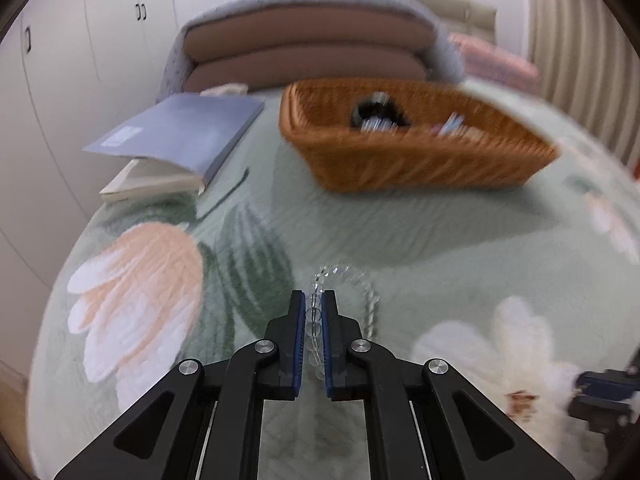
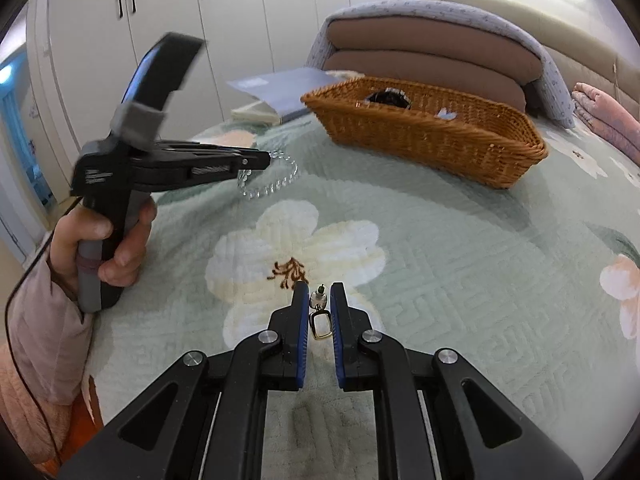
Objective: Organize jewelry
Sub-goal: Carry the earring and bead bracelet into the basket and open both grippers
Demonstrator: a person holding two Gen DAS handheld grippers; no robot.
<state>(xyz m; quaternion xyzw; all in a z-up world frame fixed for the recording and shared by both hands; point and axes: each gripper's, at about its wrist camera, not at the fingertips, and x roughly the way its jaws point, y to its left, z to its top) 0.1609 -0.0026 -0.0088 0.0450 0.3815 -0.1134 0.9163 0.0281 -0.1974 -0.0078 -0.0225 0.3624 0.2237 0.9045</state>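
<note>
My left gripper (image 1: 313, 300) is shut on a clear bead bracelet (image 1: 362, 284), whose loop hangs beyond the fingertips above the bed cover. In the right wrist view the left gripper (image 2: 266, 160) holds the bracelet (image 2: 276, 178) lifted, left of the wicker basket (image 2: 432, 140). My right gripper (image 2: 320, 294) is shut on a small earring with a gold rectangular drop (image 2: 320, 320), low over the white flower print. The basket (image 1: 400, 160) holds a dark item and other small pieces.
A grey-blue book (image 1: 180, 136) lies on another book left of the basket. Folded quilts (image 1: 308, 52) are stacked behind it. A pink blanket (image 2: 604, 120) lies at the right. White wardrobes (image 2: 160, 20) stand beyond the bed.
</note>
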